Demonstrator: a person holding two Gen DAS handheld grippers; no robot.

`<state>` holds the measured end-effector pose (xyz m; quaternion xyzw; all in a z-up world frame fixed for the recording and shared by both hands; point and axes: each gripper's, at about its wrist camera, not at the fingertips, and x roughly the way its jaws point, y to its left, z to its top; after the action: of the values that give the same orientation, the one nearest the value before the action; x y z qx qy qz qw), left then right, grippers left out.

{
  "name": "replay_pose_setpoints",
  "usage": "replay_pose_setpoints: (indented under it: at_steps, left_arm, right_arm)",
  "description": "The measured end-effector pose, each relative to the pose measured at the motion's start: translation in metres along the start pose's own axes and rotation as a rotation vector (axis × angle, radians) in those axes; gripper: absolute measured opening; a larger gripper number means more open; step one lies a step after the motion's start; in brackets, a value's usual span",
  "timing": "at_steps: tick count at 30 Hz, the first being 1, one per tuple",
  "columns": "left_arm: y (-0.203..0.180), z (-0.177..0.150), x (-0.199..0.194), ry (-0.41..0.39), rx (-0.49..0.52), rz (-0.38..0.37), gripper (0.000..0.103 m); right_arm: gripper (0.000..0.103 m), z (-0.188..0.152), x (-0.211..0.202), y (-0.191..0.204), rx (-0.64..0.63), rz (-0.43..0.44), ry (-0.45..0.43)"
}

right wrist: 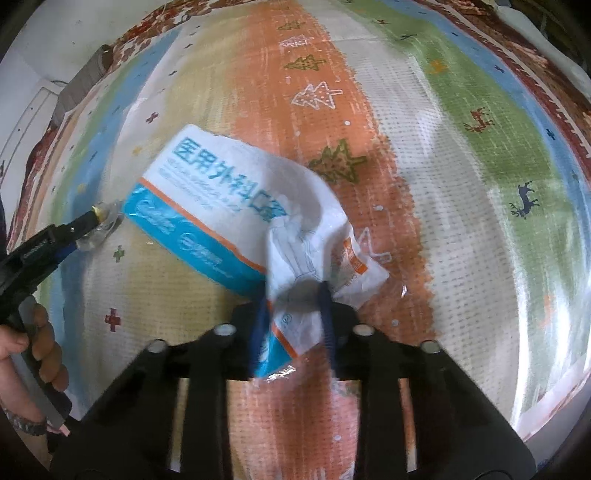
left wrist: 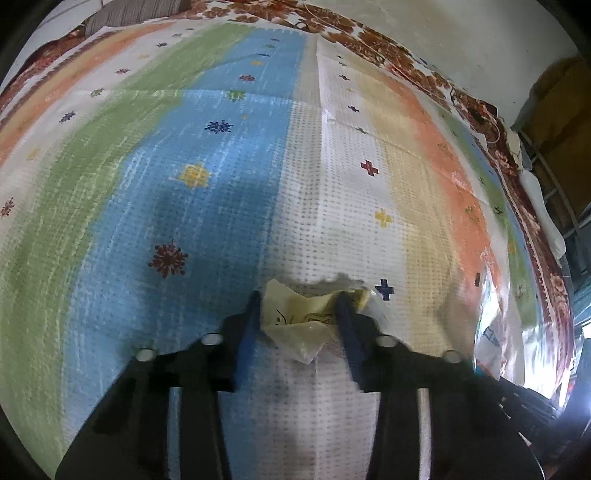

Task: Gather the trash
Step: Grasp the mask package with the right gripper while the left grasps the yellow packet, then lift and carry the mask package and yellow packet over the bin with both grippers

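Observation:
My left gripper (left wrist: 300, 299) is shut on a crumpled pale yellow plastic wrapper (left wrist: 303, 317) and holds it just above the striped mat (left wrist: 221, 184). My right gripper (right wrist: 293, 295) is shut on a white and blue plastic package (right wrist: 229, 199) with Chinese print, which hangs crumpled over the orange stripe of the mat (right wrist: 332, 92). In the right wrist view the left gripper (right wrist: 98, 218) shows at the left edge with the clear wrapper (right wrist: 99, 232) at its tip. The white package also shows at the right edge of the left wrist view (left wrist: 495, 332).
The mat lies on a red floral bedspread (left wrist: 424, 77). A grey striped pillow (left wrist: 140, 11) lies at the far end. A pale wall (left wrist: 461, 37) and a metal frame (left wrist: 554, 184) stand to the right. A hand (right wrist: 33, 339) holds the left gripper's handle.

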<state>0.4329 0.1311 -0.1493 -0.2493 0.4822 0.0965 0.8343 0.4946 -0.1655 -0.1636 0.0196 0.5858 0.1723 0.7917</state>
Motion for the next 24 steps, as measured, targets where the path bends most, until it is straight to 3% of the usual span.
replay_pose_setpoints:
  at_steps: [3, 13, 20, 24]
  left_arm:
    - [0.009, 0.001, -0.004, -0.015, -0.052, 0.005, 0.023]
    - [0.021, 0.009, -0.028, -0.045, -0.098, 0.003, 0.021]
    - [0.014, 0.007, -0.075, -0.07, -0.124, -0.07, 0.021]
    - [0.016, 0.0, -0.094, -0.067, -0.138, -0.074, 0.021]
  right_arm:
    - [0.005, 0.001, -0.003, 0.003, -0.007, 0.009, -0.007]
    - [0.002, 0.005, -0.027, 0.02, -0.055, 0.038, -0.054]
    - [0.002, -0.001, -0.05, 0.049, -0.138, 0.051, -0.089]
    - [0.002, -0.007, -0.059, 0.06, -0.172, 0.059, -0.097]
